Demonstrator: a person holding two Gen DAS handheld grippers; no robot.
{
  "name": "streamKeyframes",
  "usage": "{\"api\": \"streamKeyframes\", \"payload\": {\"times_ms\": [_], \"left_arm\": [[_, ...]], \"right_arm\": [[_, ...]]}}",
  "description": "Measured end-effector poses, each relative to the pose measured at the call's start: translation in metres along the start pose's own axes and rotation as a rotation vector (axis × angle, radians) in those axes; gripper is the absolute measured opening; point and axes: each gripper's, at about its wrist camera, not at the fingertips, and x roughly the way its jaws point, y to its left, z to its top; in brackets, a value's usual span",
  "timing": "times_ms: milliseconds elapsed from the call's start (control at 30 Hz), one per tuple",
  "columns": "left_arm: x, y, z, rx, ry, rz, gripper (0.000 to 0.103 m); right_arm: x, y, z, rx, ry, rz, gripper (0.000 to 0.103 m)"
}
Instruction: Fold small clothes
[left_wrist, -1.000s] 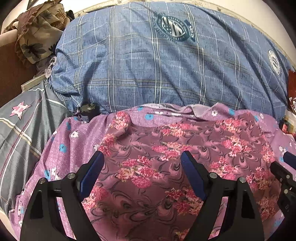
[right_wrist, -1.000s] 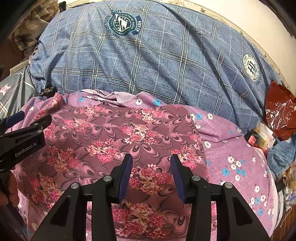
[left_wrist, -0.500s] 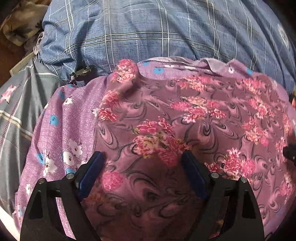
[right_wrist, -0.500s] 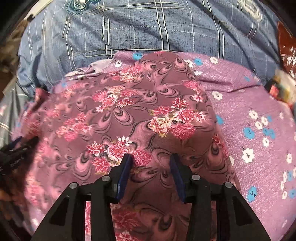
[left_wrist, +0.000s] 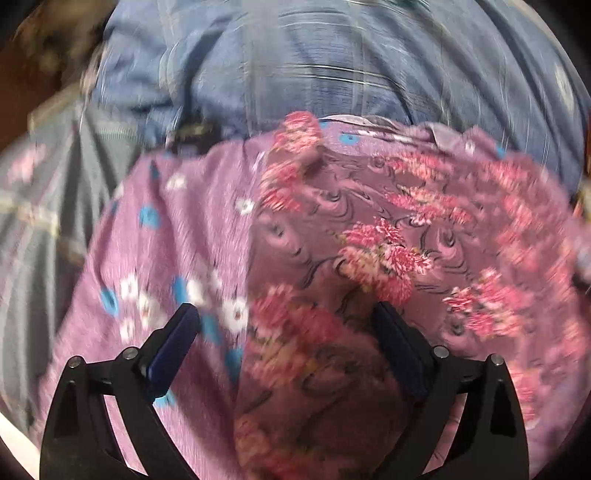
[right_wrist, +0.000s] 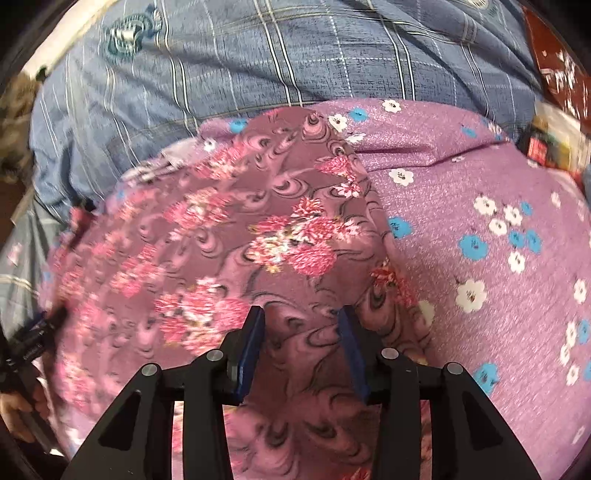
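Note:
A mauve garment with pink flowers and dark swirls (left_wrist: 388, 236) lies spread on a purple sheet with blue and white flowers (left_wrist: 173, 243). My left gripper (left_wrist: 288, 325) is open, low over the garment's near left edge, one finger over the sheet and one over the cloth. The left view is blurred. In the right wrist view the garment (right_wrist: 236, 229) fills the middle and left. My right gripper (right_wrist: 301, 325) is open, its fingers close to the garment's near right part. The left gripper (right_wrist: 33, 339) shows at the left edge.
A blue plaid pillow (right_wrist: 295, 55) lies beyond the garment. A grey striped cloth (left_wrist: 33, 229) lies at the left. A red packet (right_wrist: 557, 74) and small items (right_wrist: 546, 147) sit at the far right. The purple sheet (right_wrist: 498, 258) extends right.
Both grippers have come down and forward, closer to the garment. The left gripper has shifted left, so its left finger is over the purple sheet. Both have stayed open.

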Motion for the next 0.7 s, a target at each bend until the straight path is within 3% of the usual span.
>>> {"api": "streamKeyframes", "payload": {"times_ms": [33, 133, 233, 300, 367, 467, 533, 633, 700], "left_arm": [[-0.007, 0.012, -0.001, -0.062, 0.005, -0.018, 0.096], [-0.031, 0.040, -0.007, -0.172, -0.028, 0.053, 0.095], [-0.062, 0.062, -0.037, -0.260, -0.061, 0.070, 0.095], [-0.071, 0.071, -0.060, -0.336, -0.054, 0.022, 0.095], [-0.078, 0.071, -0.083, -0.419, -0.036, -0.083, 0.094], [-0.083, 0.047, -0.100, -0.414, -0.019, -0.178, 0.093], [-0.084, 0.032, -0.106, -0.414, -0.017, -0.218, 0.093], [-0.067, 0.010, -0.105, -0.464, 0.050, -0.294, 0.093], [-0.053, 0.005, -0.103, -0.526, 0.074, -0.290, 0.093]], "right_arm": [[-0.003, -0.002, 0.000, 0.014, -0.009, 0.027, 0.046], [-0.020, 0.002, -0.007, 0.043, -0.054, 0.156, 0.046], [-0.033, 0.019, -0.015, 0.023, -0.086, 0.248, 0.046], [-0.040, 0.035, -0.019, -0.011, -0.105, 0.309, 0.045], [-0.045, 0.051, -0.023, -0.050, -0.112, 0.353, 0.039], [-0.048, 0.075, -0.031, -0.098, -0.094, 0.416, 0.024], [-0.050, 0.083, -0.038, -0.114, -0.076, 0.443, 0.024], [-0.055, 0.088, -0.047, -0.139, -0.079, 0.439, 0.024], [-0.055, 0.083, -0.048, -0.131, -0.075, 0.435, 0.024]]}}
